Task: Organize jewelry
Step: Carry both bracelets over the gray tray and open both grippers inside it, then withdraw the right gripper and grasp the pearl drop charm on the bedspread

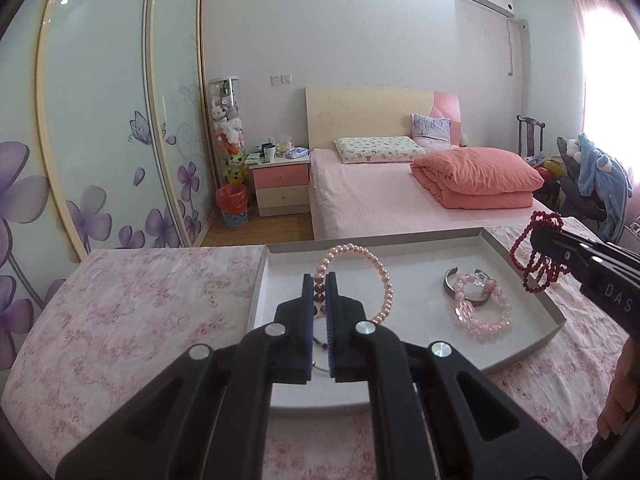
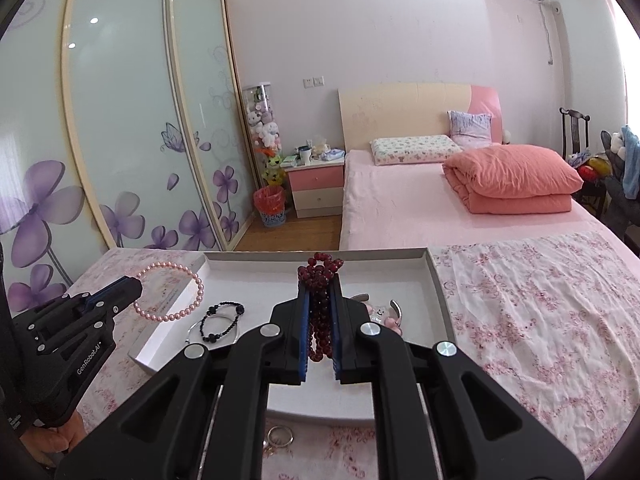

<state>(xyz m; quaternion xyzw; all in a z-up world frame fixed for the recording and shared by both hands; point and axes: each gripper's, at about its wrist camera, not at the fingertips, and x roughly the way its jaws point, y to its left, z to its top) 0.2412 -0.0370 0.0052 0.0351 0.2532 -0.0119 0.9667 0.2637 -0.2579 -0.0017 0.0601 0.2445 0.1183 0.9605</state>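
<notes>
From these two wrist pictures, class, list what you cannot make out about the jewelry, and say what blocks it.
- Left wrist: the left gripper fingers cover the pearl bracelet where it is clamped.
- Right wrist: the right gripper hides how many loops the red bead strand makes.
- Right wrist: its fingers cover most of the pink crystal bracelet.
- Right wrist: the rings are partly hidden.

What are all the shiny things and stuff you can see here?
tray: one, white, on the floral cloth
pearl bracelet: one, pink, held above tray
red beads: one strand, dark red, held above tray
black bracelet: one, in tray
crystal bracelet: one, pink, in tray
bangle: one, silver, in tray
ring: at least one, silvery, on cloth
left tongs: gripping pearls
right tongs: gripping red beads
</notes>
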